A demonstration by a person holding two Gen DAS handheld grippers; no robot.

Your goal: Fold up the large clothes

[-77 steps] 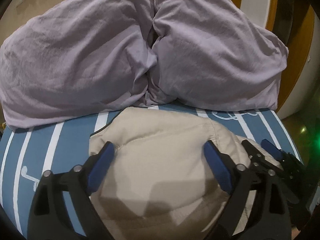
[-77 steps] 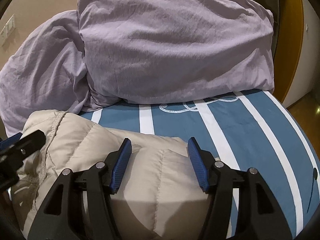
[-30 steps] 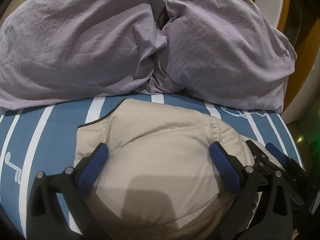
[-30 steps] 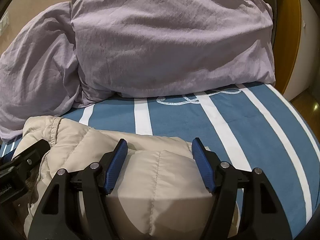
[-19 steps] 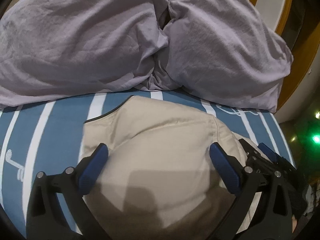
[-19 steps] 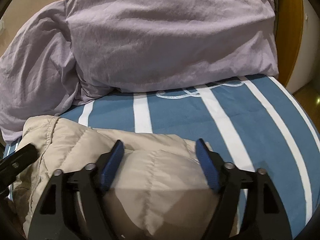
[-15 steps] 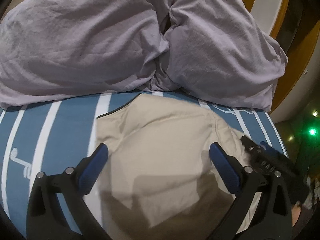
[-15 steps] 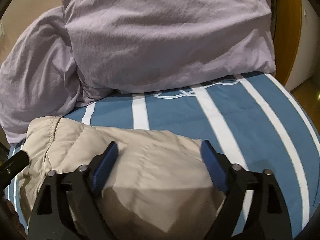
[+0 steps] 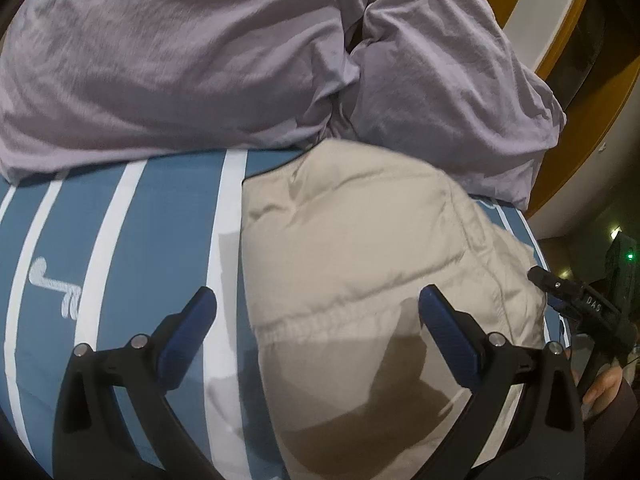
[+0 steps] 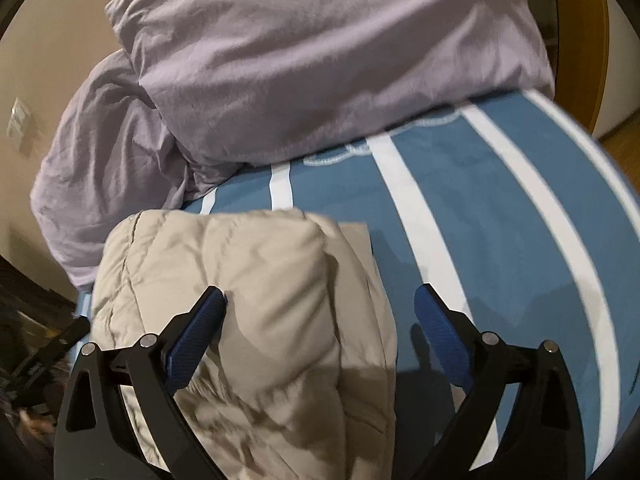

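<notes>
A folded beige quilted jacket (image 9: 360,248) lies on the blue and white striped bedspread (image 9: 140,240). It also shows in the right wrist view (image 10: 248,288). My left gripper (image 9: 316,312) is open and empty, held just above the jacket's left edge. My right gripper (image 10: 320,312) is open and empty, held above the jacket's right edge. The other gripper's black body (image 9: 580,308) shows at the right of the left wrist view.
Two crumpled lilac pillows (image 9: 200,60) (image 10: 320,52) lie at the head of the bed behind the jacket. Striped bedspread (image 10: 500,220) stretches to the right. A wooden frame (image 9: 592,72) and a wall switch (image 10: 18,120) stand beyond the bed.
Both grippers have pulled apart and back from the jacket: the left moved left, the right moved right. The right gripper's jaws opened wider. The jacket stays on the bed.
</notes>
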